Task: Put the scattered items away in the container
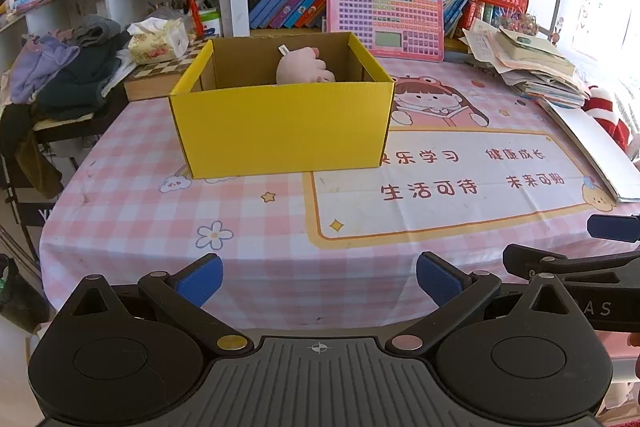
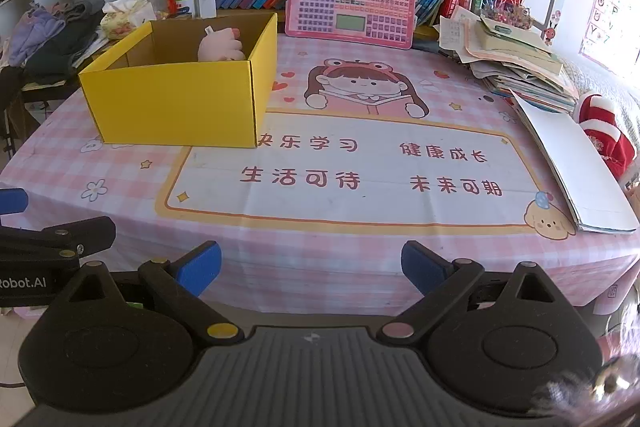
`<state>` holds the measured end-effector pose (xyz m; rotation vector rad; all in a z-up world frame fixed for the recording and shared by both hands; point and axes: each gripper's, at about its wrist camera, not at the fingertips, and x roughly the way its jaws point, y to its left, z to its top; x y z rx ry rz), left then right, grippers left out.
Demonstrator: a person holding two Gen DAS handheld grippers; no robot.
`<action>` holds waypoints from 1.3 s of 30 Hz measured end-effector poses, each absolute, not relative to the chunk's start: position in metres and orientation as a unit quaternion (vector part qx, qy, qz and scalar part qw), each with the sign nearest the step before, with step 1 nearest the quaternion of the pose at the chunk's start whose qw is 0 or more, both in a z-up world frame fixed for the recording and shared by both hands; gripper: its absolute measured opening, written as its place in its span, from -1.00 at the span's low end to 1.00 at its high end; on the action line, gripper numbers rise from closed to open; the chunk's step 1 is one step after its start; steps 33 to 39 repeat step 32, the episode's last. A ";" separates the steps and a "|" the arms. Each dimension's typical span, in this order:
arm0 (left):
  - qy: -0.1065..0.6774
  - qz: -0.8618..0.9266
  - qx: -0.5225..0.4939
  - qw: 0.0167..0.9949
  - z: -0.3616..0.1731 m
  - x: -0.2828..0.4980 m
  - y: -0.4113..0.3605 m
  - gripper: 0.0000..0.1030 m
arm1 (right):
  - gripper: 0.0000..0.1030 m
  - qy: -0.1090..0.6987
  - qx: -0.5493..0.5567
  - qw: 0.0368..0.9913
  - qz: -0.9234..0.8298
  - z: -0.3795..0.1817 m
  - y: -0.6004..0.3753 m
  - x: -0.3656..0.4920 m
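A yellow cardboard box (image 1: 280,127) (image 2: 176,103) stands open-topped on the pink checked tablecloth (image 1: 132,199) (image 2: 360,259). A pink plush toy (image 1: 305,67) (image 2: 220,45) lies inside it near the back wall. My left gripper (image 1: 319,281) hovers over the table's near edge, well short of the box, jaws wide apart and empty. My right gripper (image 2: 311,269) hangs beside it to the right, also spread wide with nothing between its blue pads. Part of the right gripper (image 1: 580,267) shows at the right edge of the left wrist view.
A pink keyboard toy (image 1: 386,19) (image 2: 352,5) leans against the bookshelf behind the box. A stack of books and papers (image 1: 536,67) (image 2: 520,67) and a white folder (image 2: 572,163) fill the right side. Clothes (image 1: 60,75) and a tissue box (image 1: 158,41) sit left.
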<state>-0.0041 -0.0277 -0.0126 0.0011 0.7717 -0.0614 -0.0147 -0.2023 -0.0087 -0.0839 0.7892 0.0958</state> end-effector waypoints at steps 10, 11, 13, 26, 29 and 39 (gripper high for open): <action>0.378 -0.031 -0.001 0.925 -0.012 -0.006 -0.025 1.00 | 0.90 0.384 -0.042 0.921 0.046 -0.008 -0.200 -0.015; 0.378 -0.031 -0.001 0.925 -0.012 -0.006 -0.025 1.00 | 0.90 0.384 -0.042 0.921 0.046 -0.008 -0.200 -0.015; 0.379 -0.030 -0.001 0.925 -0.012 -0.005 -0.025 1.00 | 0.90 0.384 -0.042 0.921 0.046 -0.008 -0.201 -0.015; 0.384 -0.027 0.000 0.923 -0.014 -0.005 -0.027 1.00 | 0.90 0.387 -0.040 0.920 0.046 -0.009 -0.199 -0.015; 0.384 -0.025 -0.002 0.923 -0.013 -0.005 -0.027 1.00 | 0.90 0.389 -0.039 0.919 0.048 -0.010 -0.201 -0.014; 0.385 -0.027 -0.004 0.923 -0.013 -0.002 -0.026 1.00 | 0.90 0.394 -0.037 0.917 0.050 -0.012 -0.203 -0.011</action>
